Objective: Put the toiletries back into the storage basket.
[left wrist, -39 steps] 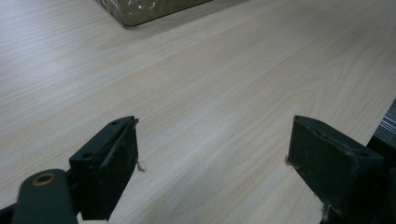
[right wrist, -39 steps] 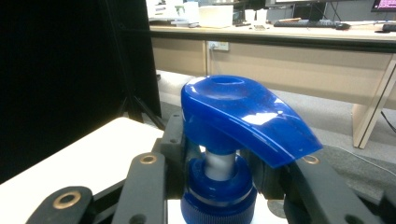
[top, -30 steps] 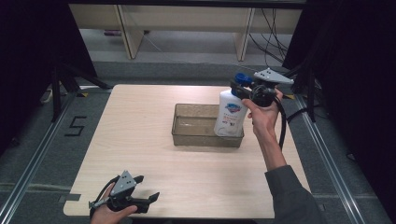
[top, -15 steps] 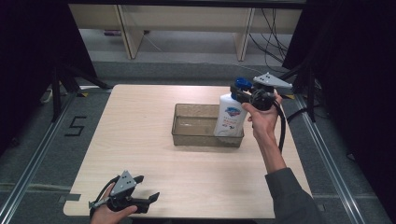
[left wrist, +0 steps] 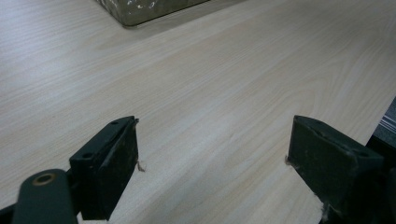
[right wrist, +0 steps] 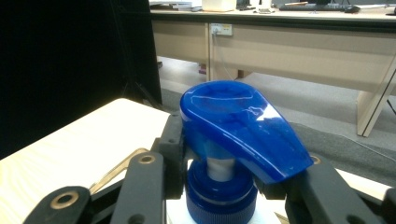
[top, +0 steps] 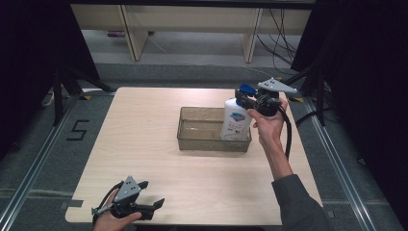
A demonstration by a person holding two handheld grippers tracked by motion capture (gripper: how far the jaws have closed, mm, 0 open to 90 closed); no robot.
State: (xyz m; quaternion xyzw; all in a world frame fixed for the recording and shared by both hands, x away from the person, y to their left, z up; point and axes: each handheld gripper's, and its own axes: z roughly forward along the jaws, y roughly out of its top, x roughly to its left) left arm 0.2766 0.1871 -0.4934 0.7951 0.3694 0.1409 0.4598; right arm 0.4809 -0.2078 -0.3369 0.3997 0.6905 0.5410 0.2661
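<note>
Little is shifting since the earlier frames: the right gripper (top: 246,100) is staying clamped on the soap bottle (top: 235,121) while the bottle is leaning a touch more upright in the tray (top: 192,143). Its fingers (right wrist: 170,154) are pinching the neck just below the blue pump head (right wrist: 236,121), one on each side, with the white body hanging beneath them. The bottle's base is sitting inside the tray's right end; whether it is resting on the floor of the tray or hanging just above, I cannot tell. The left gripper (top: 144,207) is idling at the near table (top: 144,125) edge, fingers (left wrist: 112,163) standing apart with only bare wood between them. Judgement: placing is nearly finished; letting go and backing the hand away are remaining.
</note>
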